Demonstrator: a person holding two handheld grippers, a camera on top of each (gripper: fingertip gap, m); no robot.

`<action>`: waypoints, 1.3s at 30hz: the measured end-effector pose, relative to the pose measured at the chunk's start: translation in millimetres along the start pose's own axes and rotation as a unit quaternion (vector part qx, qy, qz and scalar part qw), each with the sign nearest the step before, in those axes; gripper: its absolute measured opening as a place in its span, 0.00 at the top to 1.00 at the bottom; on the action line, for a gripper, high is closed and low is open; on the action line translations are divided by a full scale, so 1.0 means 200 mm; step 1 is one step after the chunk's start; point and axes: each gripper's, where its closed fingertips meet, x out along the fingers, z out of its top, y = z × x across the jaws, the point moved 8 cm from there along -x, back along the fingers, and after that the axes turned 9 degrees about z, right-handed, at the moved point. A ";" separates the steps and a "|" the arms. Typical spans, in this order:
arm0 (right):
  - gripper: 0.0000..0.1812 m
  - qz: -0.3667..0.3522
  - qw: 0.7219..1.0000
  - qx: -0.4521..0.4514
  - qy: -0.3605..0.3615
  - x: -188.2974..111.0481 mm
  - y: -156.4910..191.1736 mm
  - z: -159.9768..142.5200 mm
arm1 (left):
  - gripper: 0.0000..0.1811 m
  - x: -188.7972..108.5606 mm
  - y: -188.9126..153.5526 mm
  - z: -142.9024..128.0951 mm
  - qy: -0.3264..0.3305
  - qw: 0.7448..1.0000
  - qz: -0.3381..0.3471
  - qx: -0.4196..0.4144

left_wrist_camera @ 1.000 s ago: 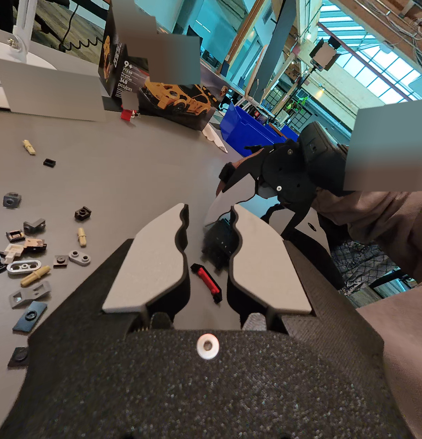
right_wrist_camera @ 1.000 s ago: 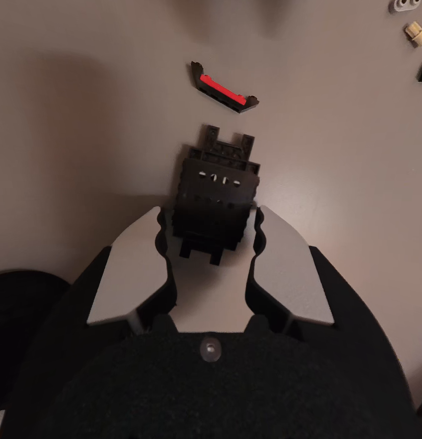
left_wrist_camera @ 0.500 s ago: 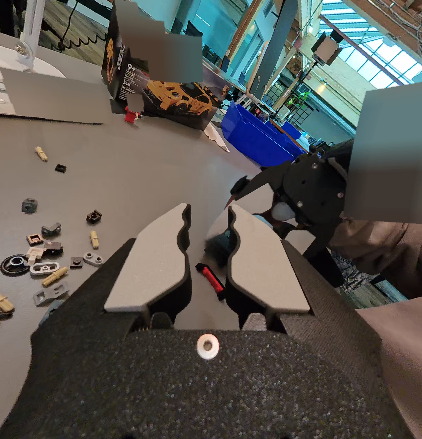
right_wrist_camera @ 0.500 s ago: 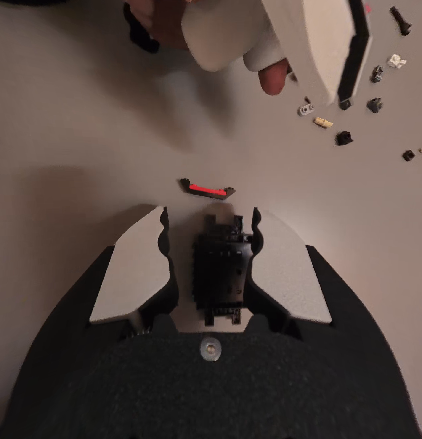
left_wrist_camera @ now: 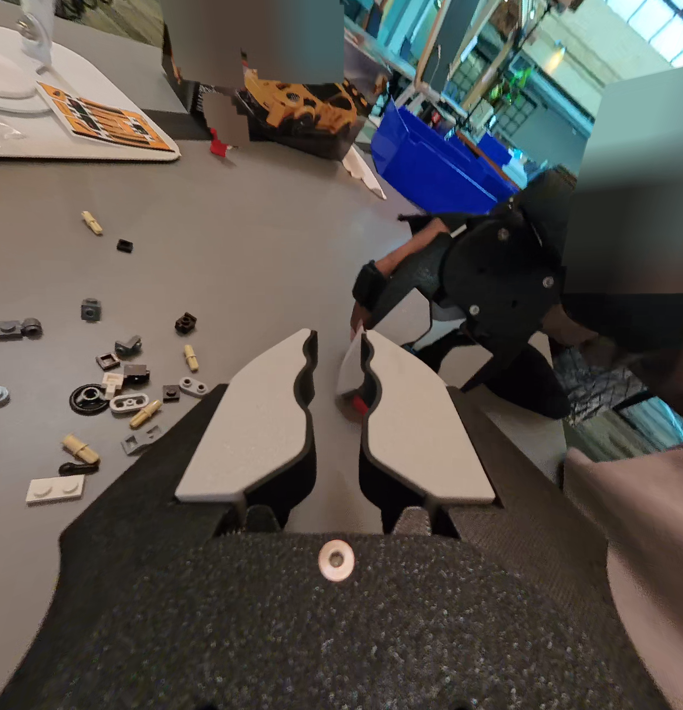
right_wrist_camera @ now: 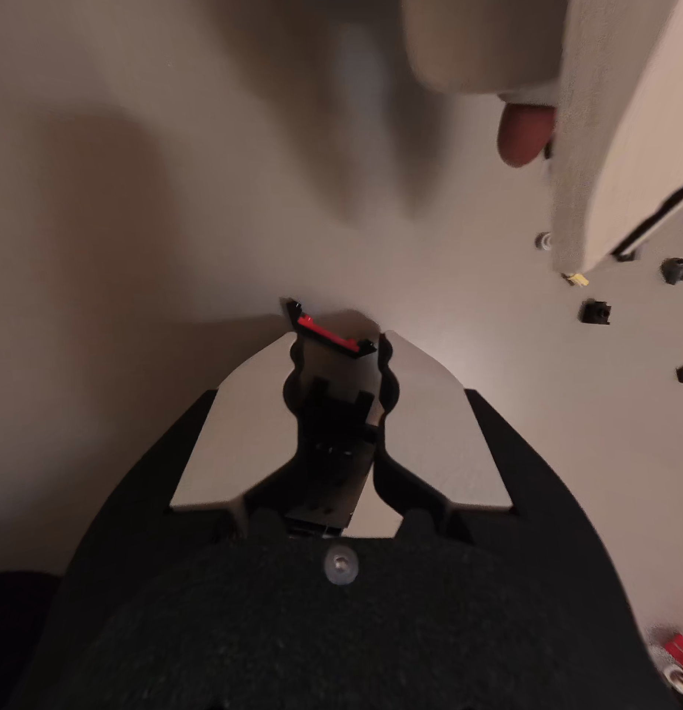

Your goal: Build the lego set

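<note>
In the middle of the right wrist view, the right gripper (right_wrist_camera: 338, 342) pinches a small black brick build (right_wrist_camera: 332, 434), a black-and-red curved piece (right_wrist_camera: 328, 334) lies at its tips, the left gripper (left_wrist_camera: 338, 340) waits slightly open and empty, and many loose small pieces (left_wrist_camera: 128, 384) remain unbuilt.

2 hand-held grippers (left_wrist_camera: 338, 338) (right_wrist_camera: 338, 338), 5 tan pegs (left_wrist_camera: 145, 413), 1 blue bin (left_wrist_camera: 428, 173), 1 sticker sheet (left_wrist_camera: 101, 117).

The table (left_wrist_camera: 224, 215) is smooth, matt grey. The left claw (left_wrist_camera: 338, 338) has matt pale-grey plastic fingers (left_wrist_camera: 255, 415) on a rough, grainy black body. The loose pieces (left_wrist_camera: 128, 388) look like hard plastic; the red-and-black strip (right_wrist_camera: 328, 334) is glossy. The blue bin (left_wrist_camera: 428, 169) is shiny plastic.
</note>
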 end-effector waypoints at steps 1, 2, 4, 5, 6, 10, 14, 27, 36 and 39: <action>0.82 0.006 1.000 -0.003 0.000 0.00 -0.01 0.00 | 0.90 0.00 0.00 -0.01 0.009 1.000 -0.001 0.011; 0.87 0.010 1.000 -0.004 -0.003 0.00 -0.01 0.00 | 0.92 0.00 -0.01 -0.01 0.016 1.000 -0.003 0.025; 0.92 0.016 1.000 -0.008 -0.010 0.00 -0.02 -0.01 | 0.94 0.00 -0.03 -0.03 0.038 0.998 -0.008 0.050; 0.93 0.024 1.000 -0.006 -0.014 0.00 -0.02 -0.02 | 0.94 0.01 -0.03 -0.04 0.057 0.996 -0.013 0.061; 0.93 0.030 0.999 -0.005 -0.015 0.00 -0.02 -0.02 | 0.94 0.02 -0.04 -0.06 0.078 0.994 -0.022 0.067; 0.93 0.058 0.998 -0.010 -0.032 -0.06 0.01 -0.03 | 0.90 0.05 -0.08 -0.13 0.135 0.985 -0.072 0.074; 0.93 0.111 0.993 -0.023 -0.021 -0.17 0.05 -0.01 | 0.88 0.08 -0.17 -0.18 0.166 0.972 -0.131 0.102; 0.93 0.102 0.992 -0.070 -0.001 -0.37 0.06 0.09 | 0.94 0.11 -0.26 -0.20 0.159 0.945 -0.267 -0.099; 0.87 -0.056 0.976 -0.020 -0.210 -0.47 0.07 -0.09 | 0.94 0.11 -0.22 -0.15 0.090 0.908 -0.320 -0.256; 0.87 -0.063 0.980 -0.049 -0.180 -0.44 0.10 -0.09 | 0.94 0.14 -0.24 -0.17 0.097 0.896 -0.326 -0.284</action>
